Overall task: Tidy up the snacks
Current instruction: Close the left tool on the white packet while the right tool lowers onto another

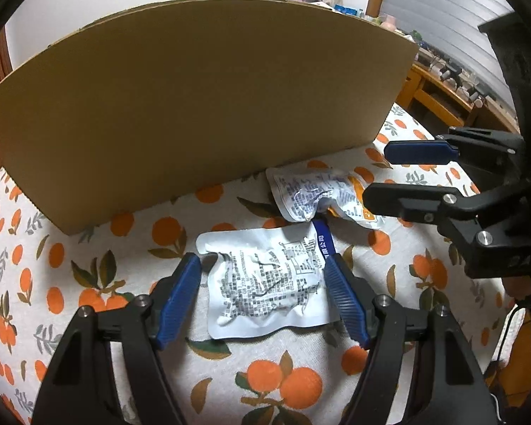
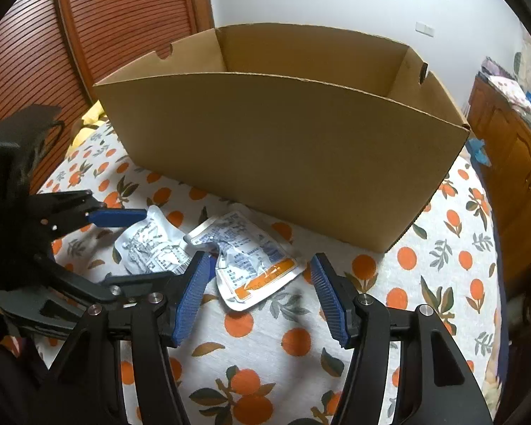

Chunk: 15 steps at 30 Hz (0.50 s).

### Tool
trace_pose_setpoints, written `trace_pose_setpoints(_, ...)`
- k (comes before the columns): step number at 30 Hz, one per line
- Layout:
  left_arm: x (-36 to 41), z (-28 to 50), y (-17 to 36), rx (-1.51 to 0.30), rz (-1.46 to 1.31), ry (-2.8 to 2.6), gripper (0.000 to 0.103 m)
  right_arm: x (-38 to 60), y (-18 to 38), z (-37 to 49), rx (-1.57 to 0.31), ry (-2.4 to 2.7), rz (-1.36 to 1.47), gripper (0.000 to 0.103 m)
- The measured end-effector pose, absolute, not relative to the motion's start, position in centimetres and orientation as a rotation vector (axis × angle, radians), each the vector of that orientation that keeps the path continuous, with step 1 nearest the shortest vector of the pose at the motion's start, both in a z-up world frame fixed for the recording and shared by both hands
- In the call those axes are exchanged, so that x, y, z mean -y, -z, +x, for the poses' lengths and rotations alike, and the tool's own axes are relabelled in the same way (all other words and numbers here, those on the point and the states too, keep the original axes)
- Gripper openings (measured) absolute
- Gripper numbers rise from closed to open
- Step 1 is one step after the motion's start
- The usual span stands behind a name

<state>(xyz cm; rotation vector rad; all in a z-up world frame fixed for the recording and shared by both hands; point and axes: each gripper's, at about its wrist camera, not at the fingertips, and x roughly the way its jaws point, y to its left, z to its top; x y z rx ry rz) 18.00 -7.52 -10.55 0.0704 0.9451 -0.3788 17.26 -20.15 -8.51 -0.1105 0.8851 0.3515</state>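
On the orange-print tablecloth (image 1: 131,244), two snack pouches are straddled by the spread left gripper (image 1: 262,276) and spread right gripper (image 2: 258,276); closing, then lifting into the cardboard box (image 2: 283,141), appears next.

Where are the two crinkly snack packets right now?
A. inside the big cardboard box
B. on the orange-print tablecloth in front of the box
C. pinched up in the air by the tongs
B: both crinkly white foil snack packets lie on the orange-print tablecloth, in front of the brown cardboard box; both tongs are open.
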Motion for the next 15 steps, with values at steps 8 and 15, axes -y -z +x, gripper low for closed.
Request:
trace_pose_setpoints(8,8.2,17.4,10.8,-0.915,0.112,0.394,0.058,19.8,8.8,18.0,-0.896,-0.366,-0.118,0.061)
trace_pose_setpoints(15,6.6,16.3,10.7,-0.915,0.092,0.404,0.057,19.1,9.9,19.2,-0.931,-0.387,-0.138,0.061)
